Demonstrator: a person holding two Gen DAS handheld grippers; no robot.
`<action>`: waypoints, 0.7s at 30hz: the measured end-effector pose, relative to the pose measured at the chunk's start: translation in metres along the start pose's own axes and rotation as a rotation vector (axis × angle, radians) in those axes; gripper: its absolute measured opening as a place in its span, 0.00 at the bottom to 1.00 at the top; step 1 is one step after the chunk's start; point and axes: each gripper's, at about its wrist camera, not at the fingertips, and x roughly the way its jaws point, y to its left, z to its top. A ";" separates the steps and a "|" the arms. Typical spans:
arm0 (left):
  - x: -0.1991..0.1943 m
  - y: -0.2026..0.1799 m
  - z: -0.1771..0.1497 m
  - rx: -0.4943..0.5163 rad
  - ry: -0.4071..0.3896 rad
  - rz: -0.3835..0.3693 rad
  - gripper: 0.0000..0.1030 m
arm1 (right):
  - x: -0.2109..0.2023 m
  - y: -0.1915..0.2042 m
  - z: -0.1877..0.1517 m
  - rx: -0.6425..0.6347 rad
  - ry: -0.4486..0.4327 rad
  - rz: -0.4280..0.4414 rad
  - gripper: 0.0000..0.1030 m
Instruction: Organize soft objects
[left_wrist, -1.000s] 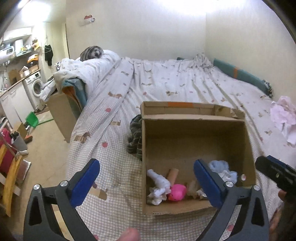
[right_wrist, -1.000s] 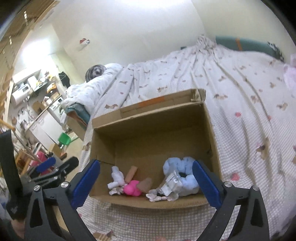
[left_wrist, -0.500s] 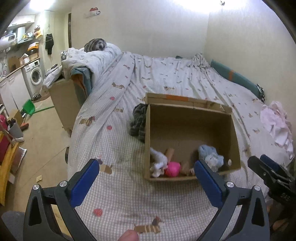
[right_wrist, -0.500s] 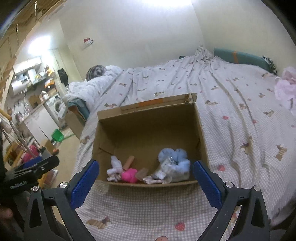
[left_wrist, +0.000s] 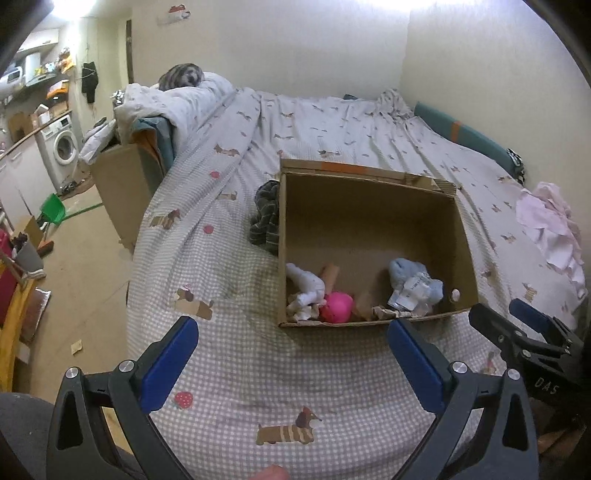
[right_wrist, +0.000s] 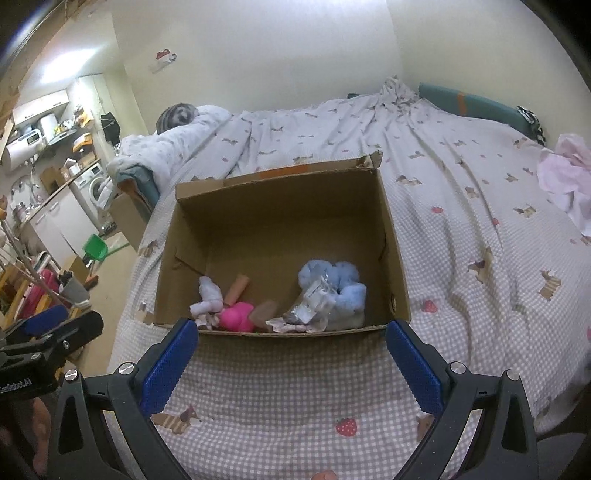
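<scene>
An open cardboard box (left_wrist: 369, 218) (right_wrist: 280, 206) stands on the bed. Along its near wall lie a white soft toy (left_wrist: 306, 284) (right_wrist: 209, 295), a pink ball (left_wrist: 337, 307) (right_wrist: 236, 315), a light blue plush (left_wrist: 424, 284) (right_wrist: 343, 291) with a clear packet on it, and a brown tube (left_wrist: 330, 274) (right_wrist: 238, 287). My left gripper (left_wrist: 291, 354) hangs open and empty over the checked bedspread, short of the box. Just before the box's near edge my right gripper (right_wrist: 291, 356) is open and empty too. A dark striped cloth (left_wrist: 266, 218) lies against the box's left side.
A pink garment (left_wrist: 546, 225) (right_wrist: 565, 177) lies on the bed at right. A rolled duvet (left_wrist: 173, 107) and a teal cushion (left_wrist: 461, 136) sit at the head. A cardboard panel (left_wrist: 125, 188) stands by the bed's left edge, with floor, washing machine (left_wrist: 62, 147) and clutter beyond.
Both grippers have pulled back and risen away from the box, which now looks smaller and farther off. Both stayed open and empty. The box's contents have not moved.
</scene>
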 end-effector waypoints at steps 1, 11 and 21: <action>0.001 0.001 0.000 -0.007 0.000 0.003 0.99 | 0.001 0.001 0.000 -0.002 0.002 -0.004 1.00; 0.006 0.000 0.001 0.003 0.010 0.018 0.99 | 0.003 0.004 0.000 -0.014 0.006 -0.011 1.00; 0.005 -0.002 0.001 0.012 0.010 0.019 0.99 | 0.006 -0.001 0.000 -0.004 0.007 -0.018 1.00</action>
